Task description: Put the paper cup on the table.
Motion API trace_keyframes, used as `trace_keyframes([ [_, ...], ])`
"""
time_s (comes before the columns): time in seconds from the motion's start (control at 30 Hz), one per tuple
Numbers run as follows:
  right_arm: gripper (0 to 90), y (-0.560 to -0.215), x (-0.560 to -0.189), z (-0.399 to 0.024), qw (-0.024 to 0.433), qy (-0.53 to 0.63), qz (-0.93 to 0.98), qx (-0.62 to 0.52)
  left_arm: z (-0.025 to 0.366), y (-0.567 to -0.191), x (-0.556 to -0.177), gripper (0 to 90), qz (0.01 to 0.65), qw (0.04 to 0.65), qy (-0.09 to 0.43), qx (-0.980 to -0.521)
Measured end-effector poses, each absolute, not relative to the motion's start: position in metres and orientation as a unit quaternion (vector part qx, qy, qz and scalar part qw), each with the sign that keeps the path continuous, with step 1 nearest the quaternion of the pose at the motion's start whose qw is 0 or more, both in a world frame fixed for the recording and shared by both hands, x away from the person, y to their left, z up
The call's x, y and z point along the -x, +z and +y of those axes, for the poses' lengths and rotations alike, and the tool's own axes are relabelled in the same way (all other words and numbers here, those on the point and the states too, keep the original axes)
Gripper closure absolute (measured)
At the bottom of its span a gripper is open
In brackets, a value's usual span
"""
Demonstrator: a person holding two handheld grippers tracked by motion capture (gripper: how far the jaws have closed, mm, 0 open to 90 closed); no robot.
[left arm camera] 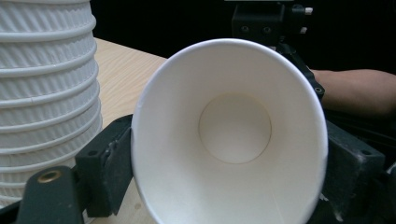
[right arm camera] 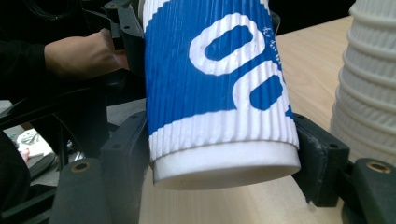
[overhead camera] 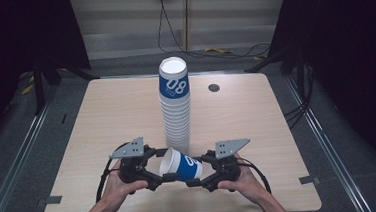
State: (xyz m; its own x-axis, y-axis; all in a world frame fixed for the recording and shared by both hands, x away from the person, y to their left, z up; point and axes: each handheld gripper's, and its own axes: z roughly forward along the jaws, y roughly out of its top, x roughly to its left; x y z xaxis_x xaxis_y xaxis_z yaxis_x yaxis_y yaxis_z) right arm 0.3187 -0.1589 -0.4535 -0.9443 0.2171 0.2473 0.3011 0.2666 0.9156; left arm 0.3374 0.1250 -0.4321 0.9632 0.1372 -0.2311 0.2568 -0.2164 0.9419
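Note:
A tall stack of ribbed paper cups stands at the table's middle; its top cup is blue with a white "08". In front of it a single blue-and-white cup lies on its side, held between both grippers. My left gripper is shut on the rim end, and the cup's open white mouth faces its camera between the jaws. My right gripper is shut on the base end, with the cup's bottom between its jaws. The stack rises just beside the held cup.
The light wooden table has a round black grommet at the back right. Cables trail on the floor behind the table. Dark curtains hang on both sides.

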Motion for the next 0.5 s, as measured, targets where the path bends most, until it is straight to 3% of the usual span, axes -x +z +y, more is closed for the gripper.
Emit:
trace_keyframes([
  [0.5, 24.6, -0.4535, -0.3191, -0.1572, 0.051, -0.556, -0.809, 0.182, 0.1239, -0.4287, -0.3351, 19.2, 0.108, 0.602, -0.036, -0.791],
])
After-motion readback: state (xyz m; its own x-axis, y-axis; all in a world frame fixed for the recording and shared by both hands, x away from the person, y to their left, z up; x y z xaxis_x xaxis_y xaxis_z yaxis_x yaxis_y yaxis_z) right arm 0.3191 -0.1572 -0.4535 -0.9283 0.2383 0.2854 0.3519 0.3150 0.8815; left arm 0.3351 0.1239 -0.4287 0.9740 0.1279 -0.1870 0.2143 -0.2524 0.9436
